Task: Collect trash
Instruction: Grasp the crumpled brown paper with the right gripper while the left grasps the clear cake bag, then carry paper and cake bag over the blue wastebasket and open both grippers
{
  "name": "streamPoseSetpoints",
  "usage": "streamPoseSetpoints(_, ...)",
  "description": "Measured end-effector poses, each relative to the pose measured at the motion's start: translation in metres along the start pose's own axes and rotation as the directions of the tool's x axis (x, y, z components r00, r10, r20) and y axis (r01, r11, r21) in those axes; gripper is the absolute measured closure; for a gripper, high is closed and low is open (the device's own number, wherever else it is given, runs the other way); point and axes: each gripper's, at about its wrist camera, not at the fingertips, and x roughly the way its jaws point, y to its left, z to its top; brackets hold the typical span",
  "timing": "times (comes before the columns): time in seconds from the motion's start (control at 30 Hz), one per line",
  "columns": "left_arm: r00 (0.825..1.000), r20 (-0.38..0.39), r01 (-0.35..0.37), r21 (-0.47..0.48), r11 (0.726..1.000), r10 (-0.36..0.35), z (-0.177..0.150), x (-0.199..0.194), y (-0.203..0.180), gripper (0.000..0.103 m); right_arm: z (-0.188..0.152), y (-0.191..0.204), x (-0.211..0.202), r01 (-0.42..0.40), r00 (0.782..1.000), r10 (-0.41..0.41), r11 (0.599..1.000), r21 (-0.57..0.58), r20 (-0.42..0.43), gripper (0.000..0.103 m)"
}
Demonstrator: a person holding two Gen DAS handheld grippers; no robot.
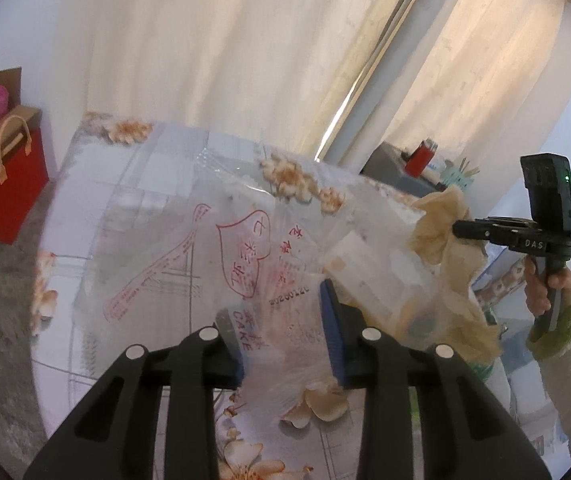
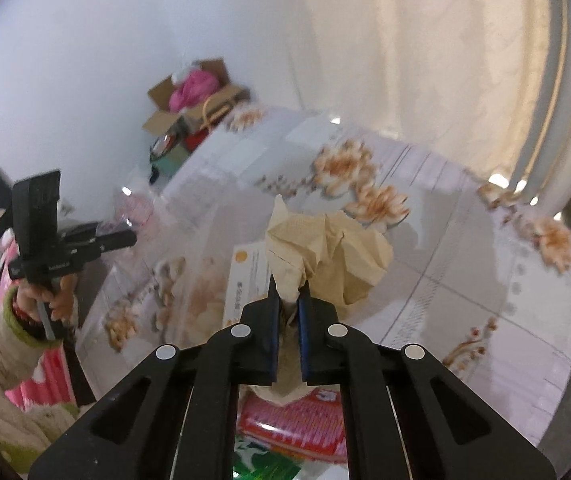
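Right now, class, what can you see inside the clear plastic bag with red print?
Through the clear plastic bag, held by the left gripper, a pale flat carton shows at the right side. Something dark and round sits lower down, too blurred to identify. Crumpled plastic hides anything beneath.

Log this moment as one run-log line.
left gripper: jaws shut on clear printed bag | right gripper: jaws shut on crumpled beige tissue | both held above floral table

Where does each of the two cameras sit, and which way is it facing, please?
Left wrist: on the left gripper, facing down over its clear printed bag at the floral table; right gripper, sleeve beyond.
Right wrist: on the right gripper, facing down past its crumpled tan tissue; left gripper, sleeve beyond.
Shared: table, tissue, cardboard box.
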Motion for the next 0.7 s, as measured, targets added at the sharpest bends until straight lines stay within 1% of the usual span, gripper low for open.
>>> streamPoseSetpoints(0.13, 0.999, 0.049, 0.006, 0.013, 1.000, -0.006, 0.002, -0.026, -0.004, 0.073, 0.005, 0.010, -0.024, 0.042, 0.996, -0.043, 0.999, 0.018, 0.072, 0.097)
streamPoseSetpoints(0.23, 0.996, 0.085, 0.014, 0.023, 1.000, -0.016, 0.004, -0.046, -0.009, 0.073, 0.006, 0.018, -0.048, 0.074, 0.989, -0.078, 0.996, 0.040, 0.127, 0.097)
streamPoseSetpoints(0.5, 0.985, 0.162, 0.043, 0.070, 0.997, -0.054, 0.006, -0.095, -0.032, 0.073, -0.007, 0.034, -0.107, 0.130, 0.959, -0.150, 0.987, 0.096, 0.242, 0.098)
streamPoseSetpoints(0.7, 0.978, 0.180, 0.083, 0.126, 0.989, -0.105, 0.004, -0.116, -0.057, 0.073, -0.028, 0.045, -0.144, 0.166, 0.934, -0.201, 0.976, 0.139, 0.294, 0.098)
